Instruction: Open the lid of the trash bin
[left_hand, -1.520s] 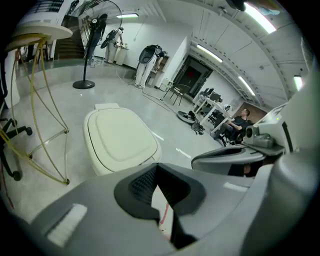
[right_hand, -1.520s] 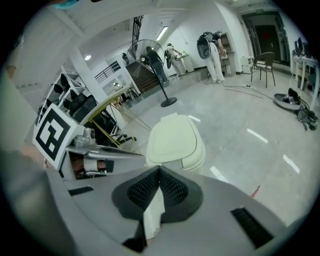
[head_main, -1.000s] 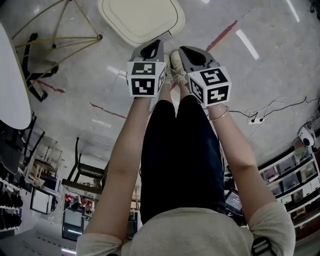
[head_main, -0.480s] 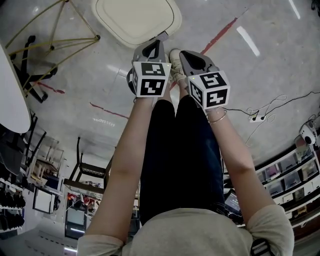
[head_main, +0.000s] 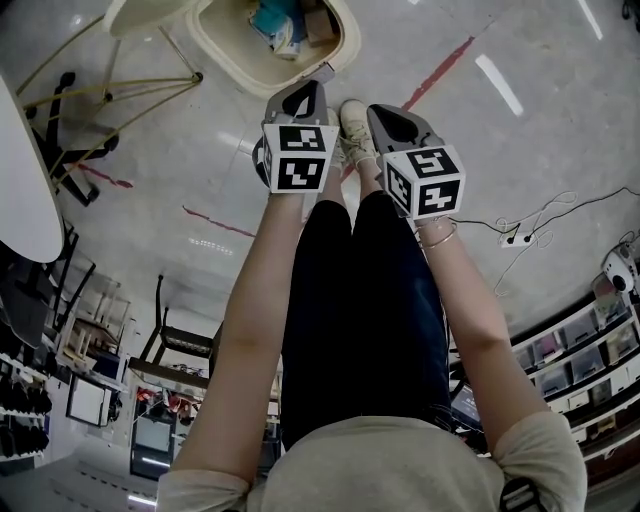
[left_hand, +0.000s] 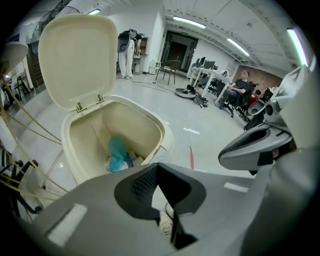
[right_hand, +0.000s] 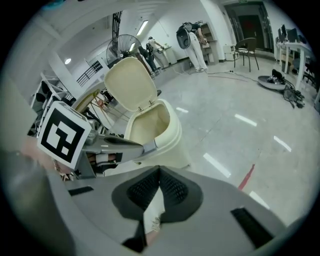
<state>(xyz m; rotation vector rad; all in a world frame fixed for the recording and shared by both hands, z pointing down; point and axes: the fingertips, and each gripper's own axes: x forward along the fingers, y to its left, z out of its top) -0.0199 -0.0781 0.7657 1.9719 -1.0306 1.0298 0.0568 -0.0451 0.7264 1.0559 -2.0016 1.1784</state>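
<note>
Lid (left_hand: 75, 55) stands raised at the upper left of the left gripper view, swung back behind the trash bin (left_hand: 164, 139). The bin sits on the floor (head_main: 560, 120) at the top middle of the head view, mouth open. By my reading the task looks done.

Left tongs (left_hand: 157, 166): together at the tip, clamped on nothing. In the right gripper view their tip lies at the bin's front rim and seems to touch it, though I cannot be sure. Right tongs (right_hand: 159, 170): together too, empty, held beside the left pair and apart from the bin.

Handling, judged from looks:
- Lid is thin moulded cream plastic, so probably light and stiff.
- Its surface is smooth and glossy, likely slippery under closed tips.
- It pivots at the back, so the place to take hold is the front lip, opposite the hinges (left_hand: 77, 106).
- The bin body also looks light and may skate on the polished floor if pushed sideways.

Count:
- one bin, one lid
- two hinges
- two tongs
- one teal bag (left_hand: 117, 152) inside, with some paler scraps beside it that I cannot name
- one pale shoe (head_main: 352, 120) showing between the tongs in the head view
</note>
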